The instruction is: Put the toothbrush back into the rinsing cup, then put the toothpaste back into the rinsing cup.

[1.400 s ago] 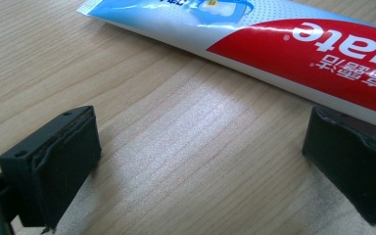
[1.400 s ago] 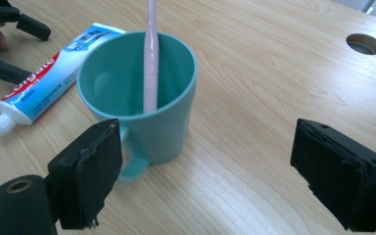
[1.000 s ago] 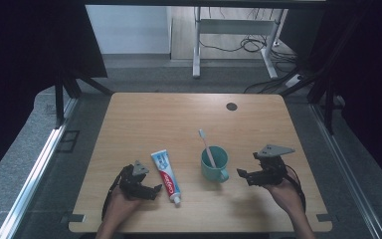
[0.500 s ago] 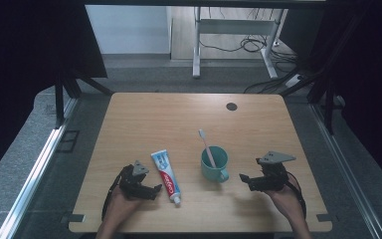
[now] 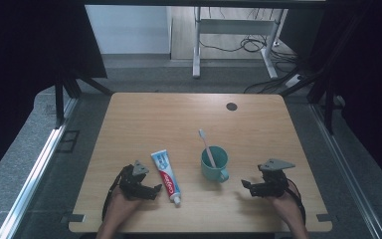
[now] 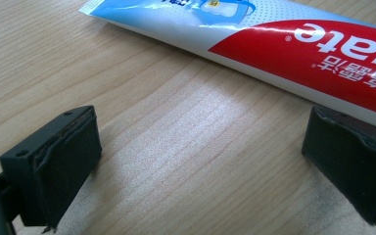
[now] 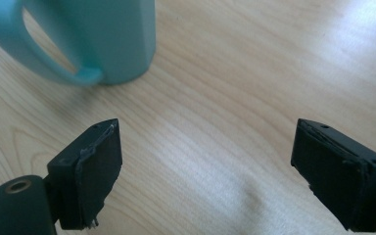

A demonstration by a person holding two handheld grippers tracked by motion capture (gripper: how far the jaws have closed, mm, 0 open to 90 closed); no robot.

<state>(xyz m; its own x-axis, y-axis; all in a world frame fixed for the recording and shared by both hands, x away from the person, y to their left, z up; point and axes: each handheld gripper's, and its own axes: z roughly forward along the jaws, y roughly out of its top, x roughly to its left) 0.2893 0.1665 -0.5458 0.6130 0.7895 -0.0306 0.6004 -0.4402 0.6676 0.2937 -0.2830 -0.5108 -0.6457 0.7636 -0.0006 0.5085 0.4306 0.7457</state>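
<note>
A white, red and blue toothpaste tube (image 5: 165, 175) lies flat on the wooden table (image 5: 169, 124), cap toward the front edge. A teal mug (image 5: 214, 163) stands to its right with a white toothbrush (image 5: 206, 146) leaning in it. My left gripper (image 5: 155, 189) rests low on the table just left of the tube, open and empty; in the left gripper view the tube (image 6: 293, 49) lies just beyond the jaws (image 6: 215, 161). My right gripper (image 5: 246, 186) is open and empty right of the mug, whose handle (image 7: 63, 63) faces it.
A small dark round spot (image 5: 232, 106) sits near the table's far right. A metal desk frame (image 5: 238, 35) and cables (image 5: 258, 45) stand on the floor beyond the table. Dark curtains hang on both sides.
My right gripper has come down and slightly toward the front edge, right of the mug. The left gripper, tube and mug have stayed put.
</note>
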